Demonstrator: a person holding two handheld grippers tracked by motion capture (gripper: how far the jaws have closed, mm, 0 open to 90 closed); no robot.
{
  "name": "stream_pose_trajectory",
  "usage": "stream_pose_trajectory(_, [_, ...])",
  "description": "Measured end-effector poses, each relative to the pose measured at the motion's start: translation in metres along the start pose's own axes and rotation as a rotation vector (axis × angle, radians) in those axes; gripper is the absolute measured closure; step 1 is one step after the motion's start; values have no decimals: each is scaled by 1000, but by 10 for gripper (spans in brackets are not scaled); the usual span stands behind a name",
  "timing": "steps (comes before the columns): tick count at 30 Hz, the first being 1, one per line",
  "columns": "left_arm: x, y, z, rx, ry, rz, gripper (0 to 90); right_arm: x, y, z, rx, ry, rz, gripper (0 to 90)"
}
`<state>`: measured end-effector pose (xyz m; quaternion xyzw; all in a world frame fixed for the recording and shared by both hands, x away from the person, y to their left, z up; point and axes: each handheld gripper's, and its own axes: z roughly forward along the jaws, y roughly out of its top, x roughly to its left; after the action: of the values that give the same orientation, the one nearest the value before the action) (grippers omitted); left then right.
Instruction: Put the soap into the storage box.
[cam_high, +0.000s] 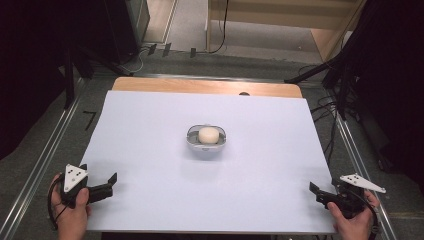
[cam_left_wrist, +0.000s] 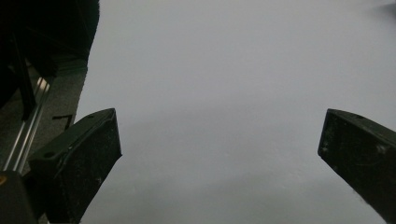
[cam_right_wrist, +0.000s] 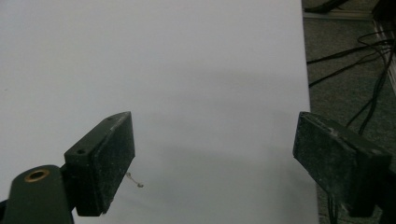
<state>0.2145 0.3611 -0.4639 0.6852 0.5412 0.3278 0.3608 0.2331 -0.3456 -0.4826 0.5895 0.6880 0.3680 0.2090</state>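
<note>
- The bowl (cam_high: 207, 140) with its pale ball (cam_high: 208, 135) sits mid-bench, ahead of me, between both tools.
- My left tool (cam_high: 111, 182) and right tool (cam_high: 315, 192) are spread, empty, about equally far.

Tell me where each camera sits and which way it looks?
High view: above the person's side, looking forward and down at the sheet and bowl; both hands and tongs show.
Left gripper view: on the left tongs, looking along open jaws over the sheet.
Right gripper view: on the right tongs, open jaws, sheet edge, cables.
All share the sheet.
</note>
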Motion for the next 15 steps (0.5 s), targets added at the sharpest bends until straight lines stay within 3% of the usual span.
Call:
stream_pose_trajectory(6, [0,0,-1,-8,0,-1,0,-9,-2,-3,-12,-12,27,136])
stream_pose_trajectory(10, [1,0,-1,-8,-5,-5,0,-12,-3,-3,-21,11,58,136])
stream_pose_trajectory(15, [0,0,0,-5,-6,-1,0,-14,-3,-3,-25,59,46,140])
